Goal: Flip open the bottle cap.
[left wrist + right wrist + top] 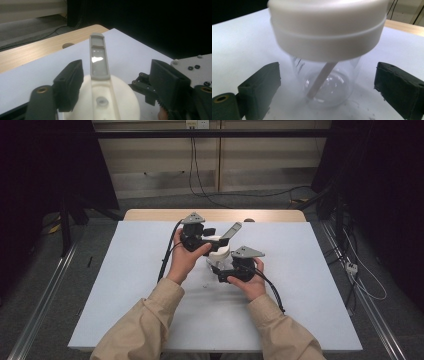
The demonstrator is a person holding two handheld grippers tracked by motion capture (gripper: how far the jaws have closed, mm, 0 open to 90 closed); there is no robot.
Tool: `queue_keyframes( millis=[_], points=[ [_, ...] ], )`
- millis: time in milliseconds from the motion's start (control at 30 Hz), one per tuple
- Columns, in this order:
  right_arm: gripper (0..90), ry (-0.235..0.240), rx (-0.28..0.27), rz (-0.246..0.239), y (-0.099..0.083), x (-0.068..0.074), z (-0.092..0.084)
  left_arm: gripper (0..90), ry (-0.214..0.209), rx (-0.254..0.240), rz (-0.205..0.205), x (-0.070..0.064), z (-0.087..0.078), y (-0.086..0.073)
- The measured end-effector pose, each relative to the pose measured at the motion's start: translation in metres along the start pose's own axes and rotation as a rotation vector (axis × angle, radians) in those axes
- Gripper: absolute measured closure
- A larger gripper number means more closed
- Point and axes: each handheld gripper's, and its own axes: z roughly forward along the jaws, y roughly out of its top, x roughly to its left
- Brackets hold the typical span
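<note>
Holding both tools over the middle of the white table [125,285], I am working on a clear jar [325,82] with a broad white lid [327,32]. I am keeping the left tool [212,236] above the lid, its jaws standing open on either side of a grey flip handle [98,58] that is rising upright from the lid's top; neither pad is touching the handle, and nothing is being pinched between them. In the left gripper view the lid is lying just below the jaws, with the handle standing between them and closer to the left-hand pad. I am holding the right tool [220,268] low beside the jar, on my side of it, its jaws spread wide and flanking the glass body without touching it. In the right gripper view a pale straw-like tube [322,77] is slanting down inside the jar to its base, and the jar is resting on the table between the two pads. In the high view the jar is sitting near the table's centre, between my two hands.
</note>
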Motion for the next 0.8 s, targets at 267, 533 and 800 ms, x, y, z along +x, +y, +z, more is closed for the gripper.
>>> queue_keyframes(
  millis=[267, 533, 800],
  points=[
    [8.0, 0.04, 0.007, -0.031, -0.002, 0.003, -0.018, 19.5, 0.006, 0.008, 0.024, -0.004, -0.021, -0.015],
    [7.9, 0.045, 0.008, -0.031, -0.006, 0.002, -0.037, 16.3, 0.018, 0.034, 0.023, 0.001, -0.041, -0.04],
    [5.5, 0.049, 0.024, -0.019, -0.014, -0.001, -0.054, 13.1, 0.03, 0.049, -0.015, 0.009, -0.059, -0.063]
  ],
)
